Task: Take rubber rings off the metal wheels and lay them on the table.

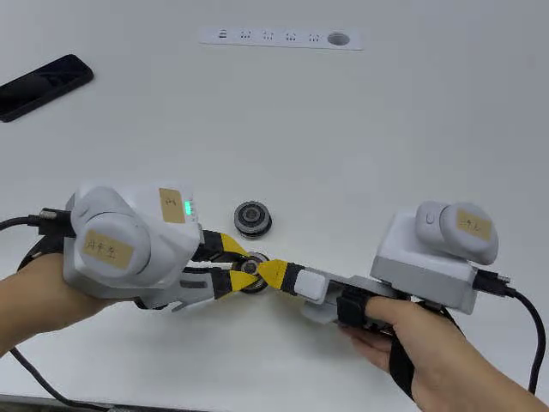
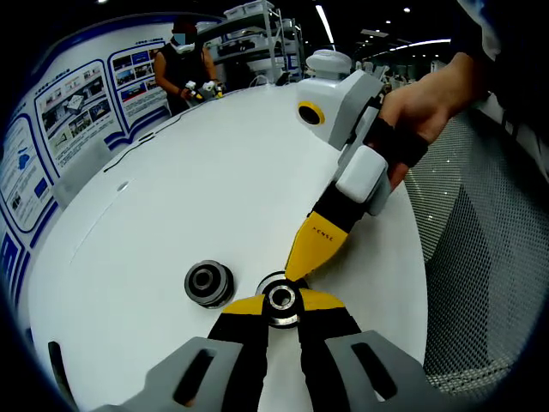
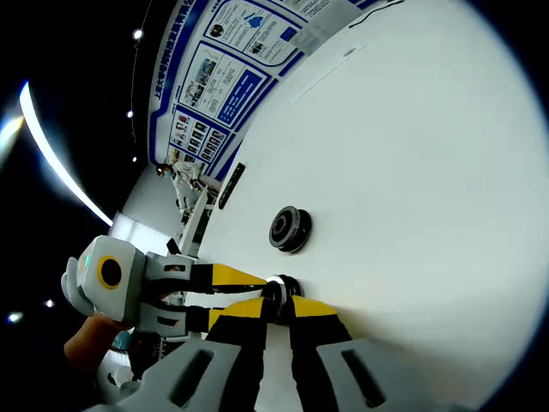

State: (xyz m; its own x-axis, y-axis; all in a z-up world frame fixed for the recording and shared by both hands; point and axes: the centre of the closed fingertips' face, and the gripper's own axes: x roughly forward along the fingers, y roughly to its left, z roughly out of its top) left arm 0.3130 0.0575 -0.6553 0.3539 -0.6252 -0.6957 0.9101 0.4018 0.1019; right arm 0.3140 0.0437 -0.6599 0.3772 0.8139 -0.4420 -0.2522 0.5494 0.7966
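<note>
Left claw (image 2: 283, 305) narrow, clamped on first wheel (image 1: 250, 268), low on smooth white desk (image 1: 360, 129). Right claw (image 3: 281, 302) narrow too, tips nipping same wheel's rim. Step, my read: peeling ring one. Next: hold hub steady, stretch black rubber over metal lip. Second wheel (image 1: 253, 218) just beyond, apparently still ringed: matte tyre, shiny bore.

The bench (image 1: 360, 112) is smooth, matt white. The loose wheel (image 2: 208, 283) has a bright metal hub inside a dull black rubber ring (image 2: 190, 285). The clamped wheel (image 2: 281, 299) beside it looks the same. The left gripper (image 1: 233, 266) and right gripper (image 1: 268, 272) have smooth white plastic housings with tan paper labels, and their fingers (image 1: 279, 273) are matt yellow.
</note>
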